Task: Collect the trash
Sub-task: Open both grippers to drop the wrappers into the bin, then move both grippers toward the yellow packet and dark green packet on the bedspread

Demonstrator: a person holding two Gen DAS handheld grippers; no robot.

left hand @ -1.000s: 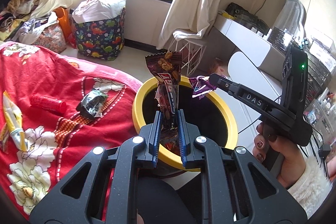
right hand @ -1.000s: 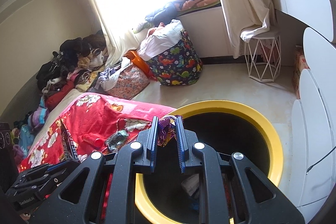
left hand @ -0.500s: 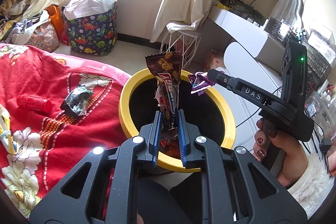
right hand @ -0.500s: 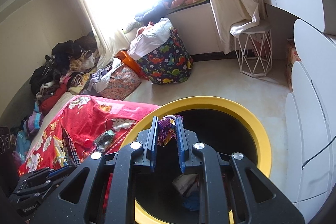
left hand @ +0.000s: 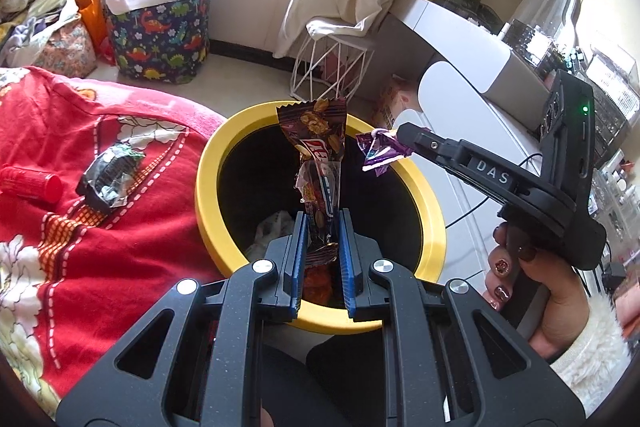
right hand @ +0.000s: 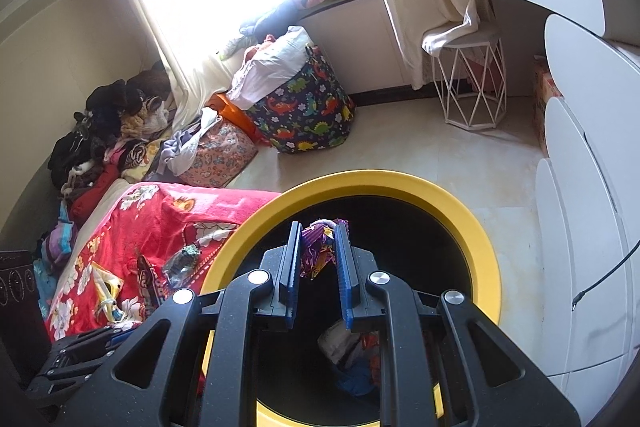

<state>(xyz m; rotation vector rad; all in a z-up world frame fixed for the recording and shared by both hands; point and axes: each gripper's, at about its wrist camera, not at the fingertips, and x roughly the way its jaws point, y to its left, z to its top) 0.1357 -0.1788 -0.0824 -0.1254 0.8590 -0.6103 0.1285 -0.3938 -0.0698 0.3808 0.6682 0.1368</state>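
Observation:
My left gripper is shut on a brown snack wrapper that stands upright over the yellow-rimmed black bin. My right gripper is shut on a crumpled purple wrapper and holds it above the bin's opening; the purple wrapper also shows in the left wrist view. Trash lies at the bin's bottom. On the red blanket lie a dark crumpled wrapper and a red tube.
A dinosaur-print laundry basket and a white wire stool stand on the floor behind the bin. White drawers are at the right. A yellow wrapper lies on the blanket. Clothes pile by the window.
Both grippers have moved closer over the bin with their wrappers still held; the bin looms larger and its inside shows more.

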